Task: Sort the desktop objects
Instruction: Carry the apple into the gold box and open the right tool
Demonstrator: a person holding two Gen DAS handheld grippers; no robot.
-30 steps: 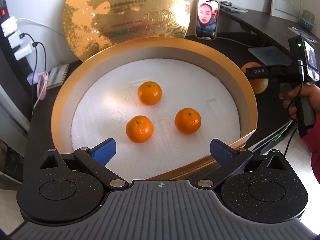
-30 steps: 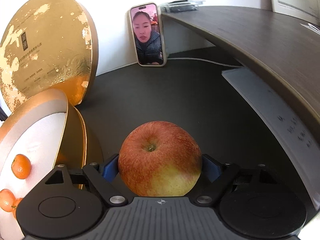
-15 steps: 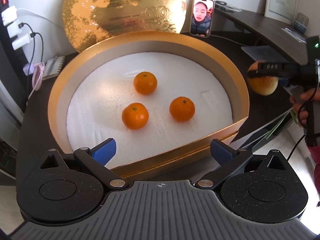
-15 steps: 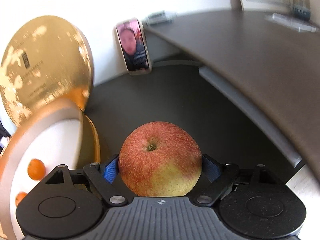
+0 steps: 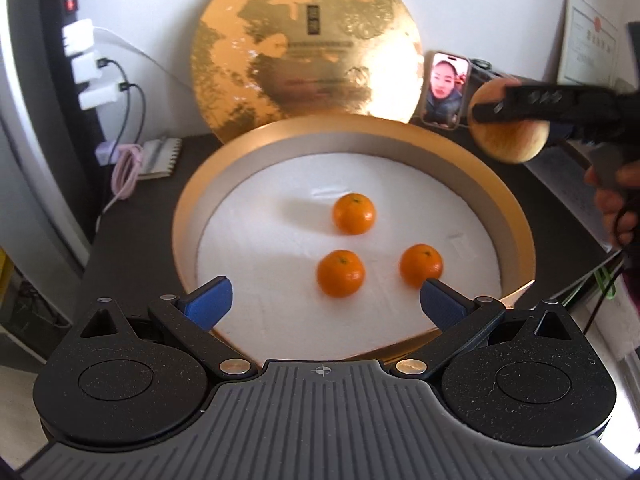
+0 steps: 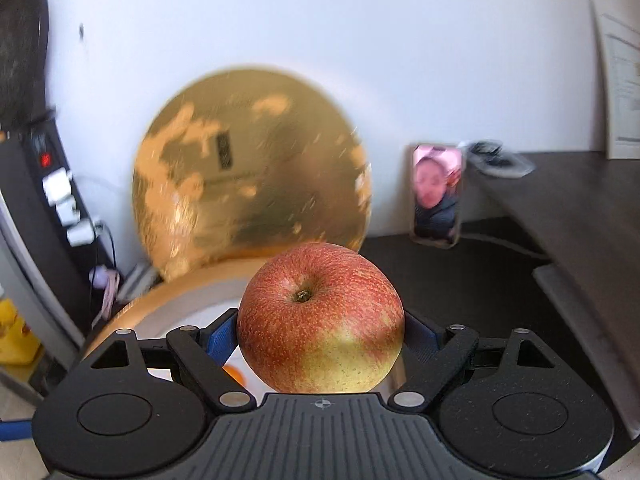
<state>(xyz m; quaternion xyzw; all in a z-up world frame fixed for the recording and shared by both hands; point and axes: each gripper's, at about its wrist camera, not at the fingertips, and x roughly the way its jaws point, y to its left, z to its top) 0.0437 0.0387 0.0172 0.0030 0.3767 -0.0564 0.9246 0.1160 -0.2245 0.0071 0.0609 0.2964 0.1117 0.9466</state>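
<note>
A round gold box (image 5: 188, 216) with a white foam floor holds three tangerines (image 5: 354, 213). My left gripper (image 5: 325, 304) hovers open over the box's near rim, nothing between its blue pads. A red and yellow apple (image 6: 320, 318) is clamped in my right gripper (image 6: 322, 334), stem up. In the left wrist view the same apple (image 5: 508, 140) hangs in the air just beyond the box's far right rim, with the right gripper (image 5: 508, 112) across it and a hand (image 5: 616, 204) behind. In the right wrist view the box (image 6: 176, 300) lies below and behind the apple.
The gold lid (image 5: 306, 48) leans on the wall behind the box. A phone (image 5: 446, 90) stands beside it. Chargers and cables (image 5: 90, 68) sit at the left, a small notebook (image 5: 160, 158) near them. A raised desk shelf (image 6: 580, 208) runs along the right.
The right gripper has lifted the apple off the desk and swung it left, toward the box. The left gripper has drawn back and shifted left; the tangerines stay put.
</note>
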